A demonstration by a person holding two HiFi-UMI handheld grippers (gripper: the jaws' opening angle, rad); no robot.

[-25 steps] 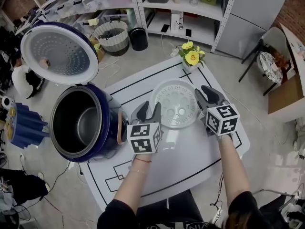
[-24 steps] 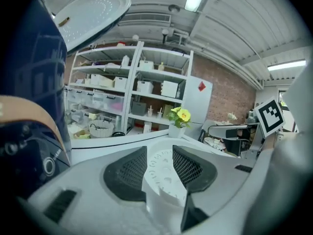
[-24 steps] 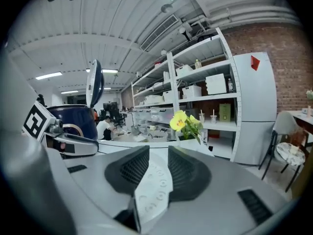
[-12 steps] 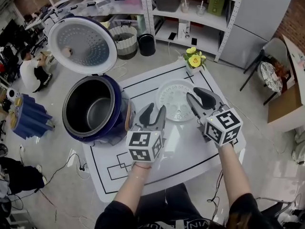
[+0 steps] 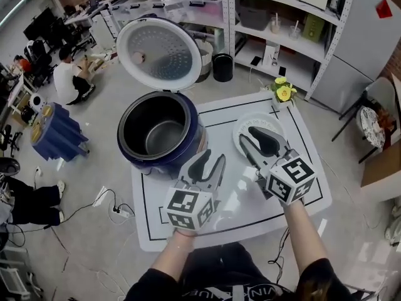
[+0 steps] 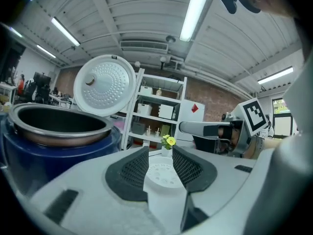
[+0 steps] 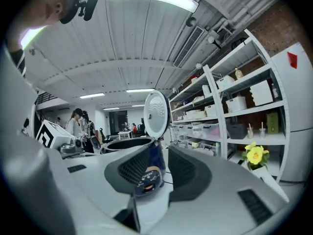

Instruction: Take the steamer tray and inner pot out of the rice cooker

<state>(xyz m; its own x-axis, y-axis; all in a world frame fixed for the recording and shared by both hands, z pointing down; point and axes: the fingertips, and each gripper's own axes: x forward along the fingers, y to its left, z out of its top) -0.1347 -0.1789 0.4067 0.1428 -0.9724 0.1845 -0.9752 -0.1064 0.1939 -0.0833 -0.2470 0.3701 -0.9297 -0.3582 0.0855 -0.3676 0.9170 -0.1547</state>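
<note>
Both grippers hang above the counter (image 5: 232, 209), side by side and apart from each other. The left gripper (image 5: 211, 158) has its jaws spread, with nothing between them, and it touches nothing. Through its gap, farther ahead and lower, the white steamer tray (image 6: 161, 174) lies on the counter. The right gripper (image 5: 247, 135) is likewise spread and empty. In the head view the tray sits just under and beyond its tips, partly covered by it. Ahead of the right gripper's jaws, well apart, stands the blue rice cooker (image 7: 156, 156) with its lid (image 5: 160, 52) raised. The inner pot (image 5: 143, 127) sits inside the cooker, to the left of and beyond the left gripper.
</note>
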